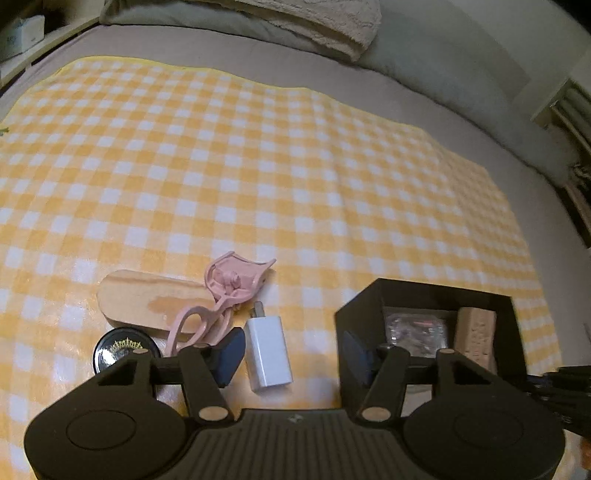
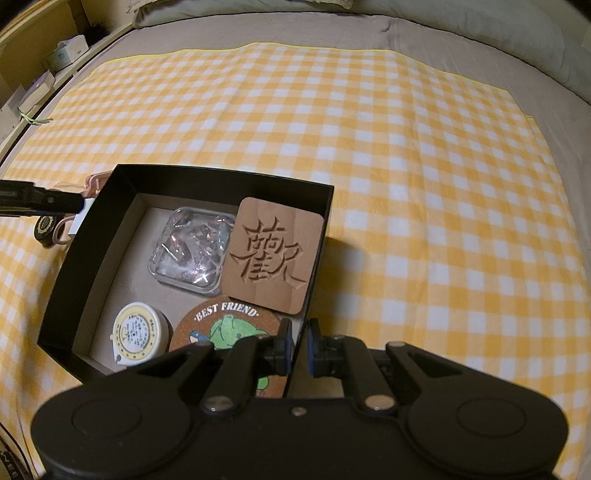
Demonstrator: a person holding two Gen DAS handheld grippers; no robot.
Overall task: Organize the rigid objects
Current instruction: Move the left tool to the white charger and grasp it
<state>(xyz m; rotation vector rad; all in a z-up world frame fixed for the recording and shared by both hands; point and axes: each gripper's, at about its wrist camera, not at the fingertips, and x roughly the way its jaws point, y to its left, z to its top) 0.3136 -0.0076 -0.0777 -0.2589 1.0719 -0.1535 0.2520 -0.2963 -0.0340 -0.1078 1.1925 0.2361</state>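
Squarely carved wooden coaster (image 2: 272,254), matte black box (image 2: 218,181)

**A:** What carries everything?

**B:** A bed (image 1: 461,122) in a grey sheet, with a yellow-and-white checked cloth (image 1: 258,166) spread over most of it. Grey sheet shows along the far edge and the right edge.

**A:** What lies on the cloth?

**B:** Toward the near edge, a black open box (image 2: 110,229). Just left of it, a white charger plug (image 1: 267,354), a pink eyelash curler (image 1: 229,291) overlapping a flat wooden piece (image 1: 147,302), and a small round black tin (image 1: 118,350).

**A:** And at the far edge?

**B:** Folded grey bedding (image 1: 221,22) lies on the sheet.
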